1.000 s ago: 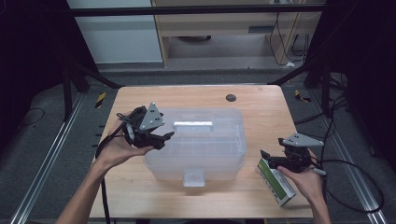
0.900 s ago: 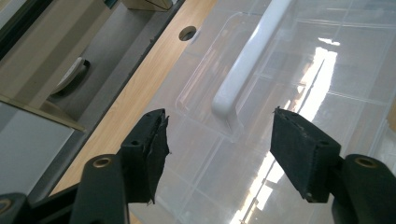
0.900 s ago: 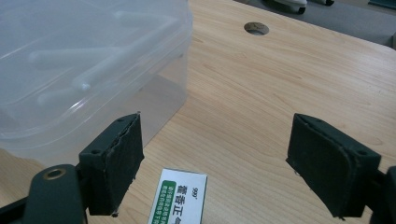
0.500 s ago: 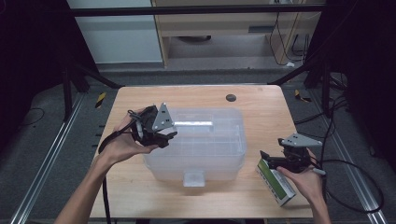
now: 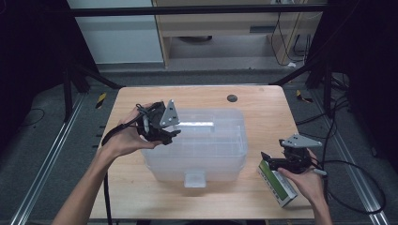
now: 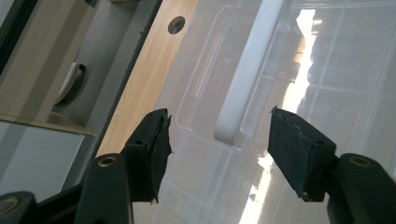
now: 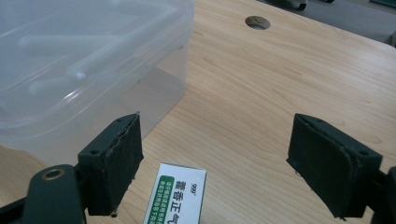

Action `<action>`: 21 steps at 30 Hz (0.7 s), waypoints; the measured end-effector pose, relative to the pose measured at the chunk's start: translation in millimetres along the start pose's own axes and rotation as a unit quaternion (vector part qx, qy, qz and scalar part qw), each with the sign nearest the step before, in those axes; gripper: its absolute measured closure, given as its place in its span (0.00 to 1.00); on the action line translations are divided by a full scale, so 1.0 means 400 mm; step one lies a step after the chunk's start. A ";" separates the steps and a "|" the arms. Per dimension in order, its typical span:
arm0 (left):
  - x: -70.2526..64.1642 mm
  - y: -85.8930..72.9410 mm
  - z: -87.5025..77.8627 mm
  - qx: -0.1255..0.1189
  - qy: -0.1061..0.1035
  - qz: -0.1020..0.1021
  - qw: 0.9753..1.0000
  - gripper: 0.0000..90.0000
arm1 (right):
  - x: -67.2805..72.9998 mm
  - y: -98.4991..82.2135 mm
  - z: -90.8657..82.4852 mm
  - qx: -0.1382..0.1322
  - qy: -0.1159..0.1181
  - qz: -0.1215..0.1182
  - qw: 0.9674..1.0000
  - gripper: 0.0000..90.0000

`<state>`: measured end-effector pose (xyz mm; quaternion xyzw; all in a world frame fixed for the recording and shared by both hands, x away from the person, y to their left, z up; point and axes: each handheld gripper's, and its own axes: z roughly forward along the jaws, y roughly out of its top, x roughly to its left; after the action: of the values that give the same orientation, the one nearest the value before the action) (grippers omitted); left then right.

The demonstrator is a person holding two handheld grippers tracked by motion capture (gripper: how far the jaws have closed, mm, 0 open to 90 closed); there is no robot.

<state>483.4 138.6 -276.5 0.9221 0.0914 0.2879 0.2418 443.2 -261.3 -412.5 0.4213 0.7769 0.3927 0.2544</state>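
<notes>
Moved: left gripper (image 5: 157, 123) has risen and tilted over the clear bin's lid (image 5: 202, 133).
Jaws: both grippers spread, grasping nothing — right gripper (image 5: 287, 159) over the green-white box (image 5: 278, 183).
Risk: pads may skid off the slick lid handle (image 6: 243, 79).

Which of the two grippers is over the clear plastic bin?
The left gripper, open above the bin's lid. The right gripper hovers open over the green-and-white box, beside the bin.

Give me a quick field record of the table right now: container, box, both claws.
container: clear plastic lidded bin, mid-table, white handle bar on lid
box: green-and-white carton, on wooden table right of bin
left claw: open, above the lid's handle
right claw: open, over the carton's end, not gripping
other: round hole in tabletop, far side
</notes>
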 end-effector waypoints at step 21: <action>-0.018 0.044 0.028 0.048 0.009 0.069 0.996 0.40 | 0.002 -0.002 0.004 0.008 -0.004 -0.009 1.000 0.19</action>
<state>484.4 116.6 -279.1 0.9341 0.0440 0.3077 0.1759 443.6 -260.4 -414.2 0.4183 0.7826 0.3826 0.2575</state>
